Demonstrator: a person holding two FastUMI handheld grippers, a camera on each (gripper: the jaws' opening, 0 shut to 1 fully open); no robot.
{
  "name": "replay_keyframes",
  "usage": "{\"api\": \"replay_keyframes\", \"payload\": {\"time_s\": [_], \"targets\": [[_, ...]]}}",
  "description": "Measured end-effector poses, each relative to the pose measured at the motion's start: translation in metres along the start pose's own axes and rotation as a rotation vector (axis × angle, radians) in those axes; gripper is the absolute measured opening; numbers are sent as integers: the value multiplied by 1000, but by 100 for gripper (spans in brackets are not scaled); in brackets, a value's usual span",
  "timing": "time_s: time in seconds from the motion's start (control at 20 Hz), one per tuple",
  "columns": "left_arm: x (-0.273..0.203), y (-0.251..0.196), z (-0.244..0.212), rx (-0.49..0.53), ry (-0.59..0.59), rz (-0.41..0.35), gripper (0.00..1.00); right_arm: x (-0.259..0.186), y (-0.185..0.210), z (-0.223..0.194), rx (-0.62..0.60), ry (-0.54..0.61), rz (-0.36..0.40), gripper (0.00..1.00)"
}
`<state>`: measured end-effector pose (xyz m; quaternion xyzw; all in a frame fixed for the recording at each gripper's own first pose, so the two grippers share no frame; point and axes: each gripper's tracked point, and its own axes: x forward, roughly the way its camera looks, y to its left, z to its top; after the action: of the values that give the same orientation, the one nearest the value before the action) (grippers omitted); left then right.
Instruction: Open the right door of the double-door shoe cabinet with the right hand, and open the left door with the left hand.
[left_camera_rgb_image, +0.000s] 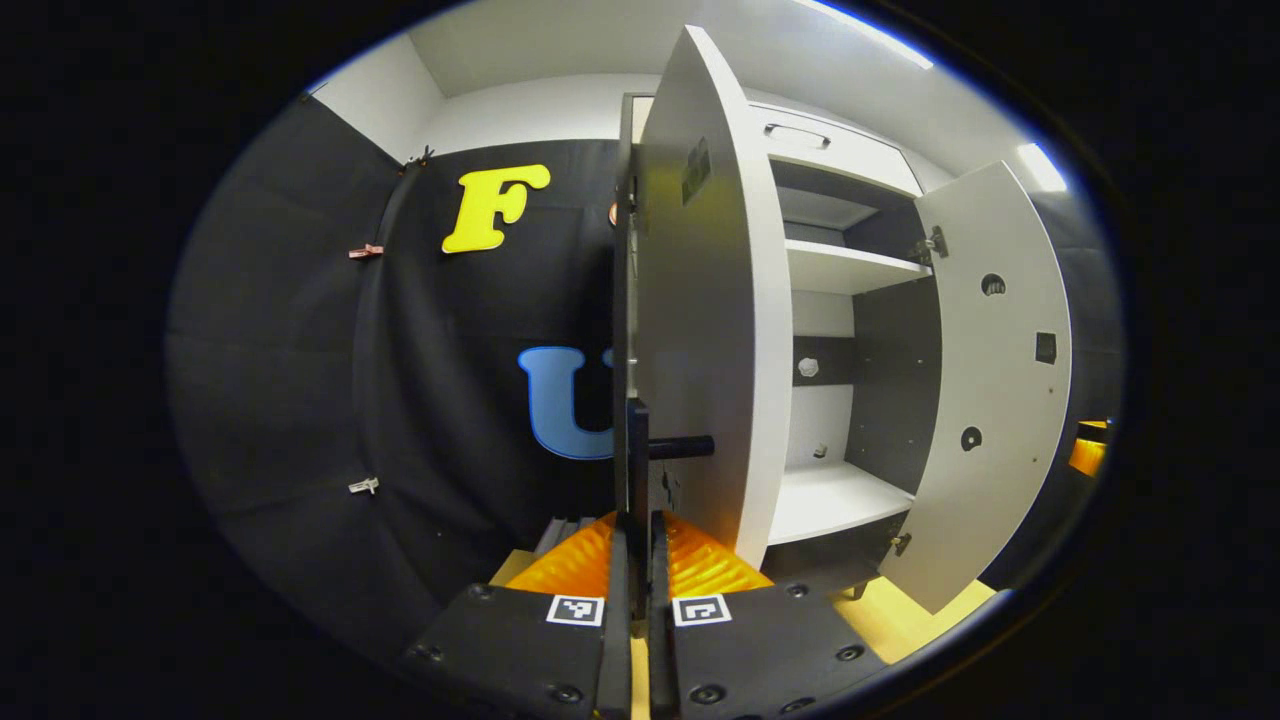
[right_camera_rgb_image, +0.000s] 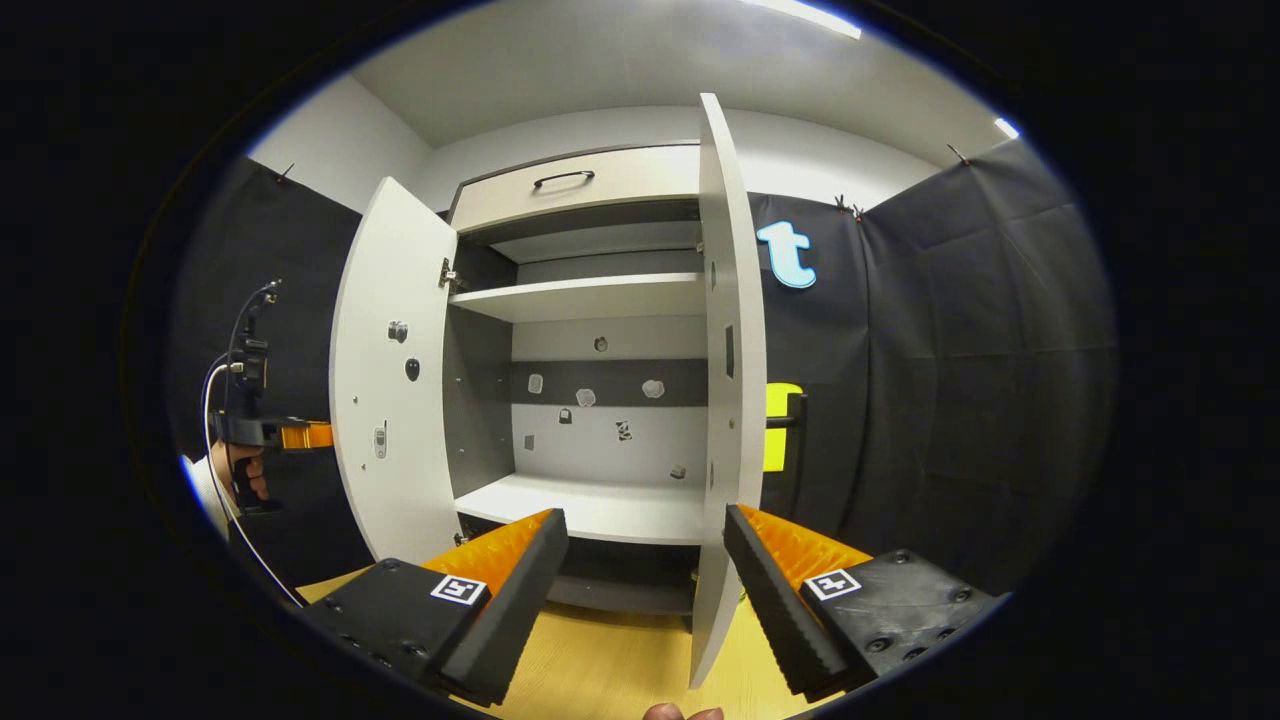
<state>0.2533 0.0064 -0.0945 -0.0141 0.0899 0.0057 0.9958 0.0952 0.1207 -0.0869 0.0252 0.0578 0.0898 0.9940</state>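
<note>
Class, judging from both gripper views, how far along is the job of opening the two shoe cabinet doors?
Nearly finished. The right door stands wide open, and the right gripper is open, its fingers apart with the door's edge between them. The left door is swung open too, with the left gripper closed at its handle. Left: let go.

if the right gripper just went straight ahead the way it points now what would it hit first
Probably the edge of the open right door. It stands edge-on between the spread fingers of the right gripper, seemingly without touching them. Behind it are the cabinet's lower shelf and back panel. Depth is hard to judge in this fisheye view.
</note>
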Motion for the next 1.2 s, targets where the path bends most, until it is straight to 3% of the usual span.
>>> {"api": "replay_keyframes", "payload": {"time_s": [0.1, 0.15, 0.2, 0.25, 0.45, 0.9, 1.15, 1.2], "targets": [[-4, 16, -2, 5, 11, 67, 13, 0, 6, 0, 4, 2, 10, 99], [-3, 12, -1, -31, 12, 39, 6, 0, 8, 1, 3, -1, 13, 99], [-5, -5, 1, -86, 6, -23, 12, 0, 9, 0, 0, -3, 17, 99], [-6, -6, 1, -108, 8, -31, 11, 0, 11, 1, -3, -5, 22, 99], [-8, 11, -3, -20, 8, 13, 11, -3, 18, -2, -1, -3, 34, 99], [-25, 20, 4, -22, -3, 96, 14, -8, 10, -3, 17, -2, 3, 99], [-46, 4, 15, -26, -35, 93, 26, -8, 12, -4, 35, 8, 3, 99], [-49, 0, 17, -14, -42, 92, 36, -9, 13, -4, 35, 9, 6, 99]]}}
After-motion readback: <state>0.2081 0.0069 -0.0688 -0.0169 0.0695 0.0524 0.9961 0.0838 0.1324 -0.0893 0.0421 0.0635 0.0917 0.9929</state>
